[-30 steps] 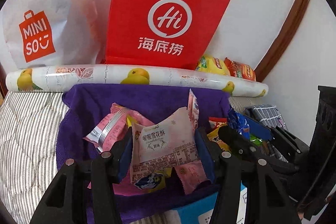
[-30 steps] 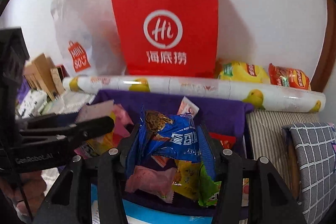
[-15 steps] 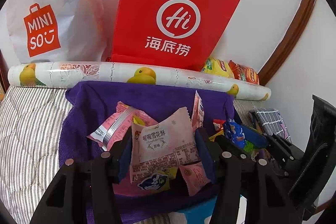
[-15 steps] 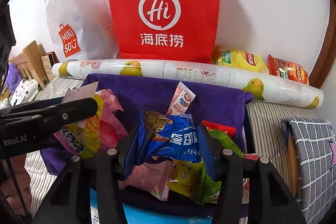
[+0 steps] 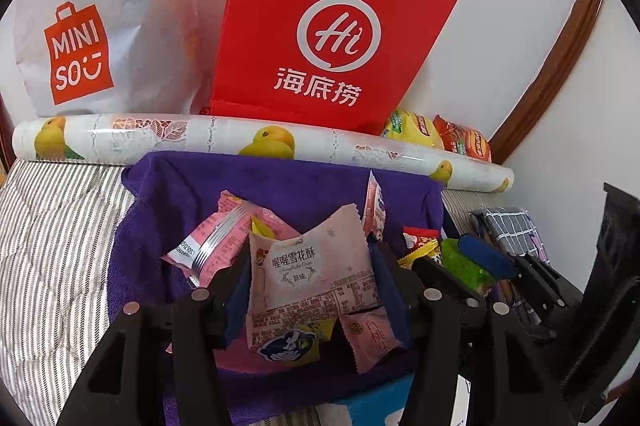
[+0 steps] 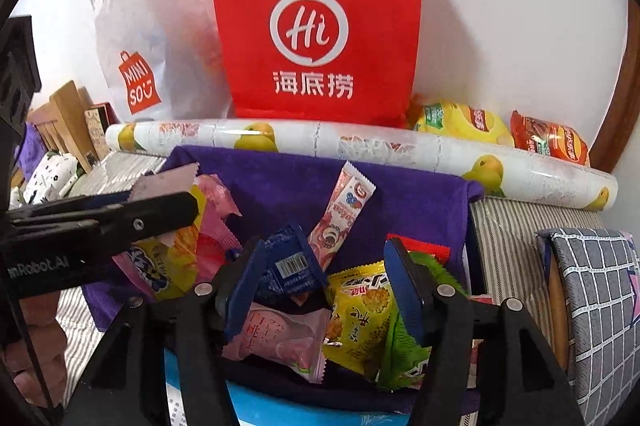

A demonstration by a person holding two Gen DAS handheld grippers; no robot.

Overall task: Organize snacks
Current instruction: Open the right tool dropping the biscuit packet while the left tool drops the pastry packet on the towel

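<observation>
While the left gripper (image 5: 310, 272) clamps a pink snack packet (image 5: 310, 266), loose snacks crowd a purple towel (image 6: 400, 194) beneath. Beside it, the right gripper (image 6: 324, 284), jaws just opening, stands open over a blue packet (image 6: 286, 268); a red bag (image 6: 320, 38) stands beyond against the white wall.

Left gripper (image 5: 310, 290) clamped; right gripper (image 6: 324, 290) just opening.

A red paper bag (image 6: 320, 38) and white Miniso bag (image 6: 140, 38) stand behind a fruit-printed roll (image 6: 360, 150), perhaps wrapping paper.
</observation>
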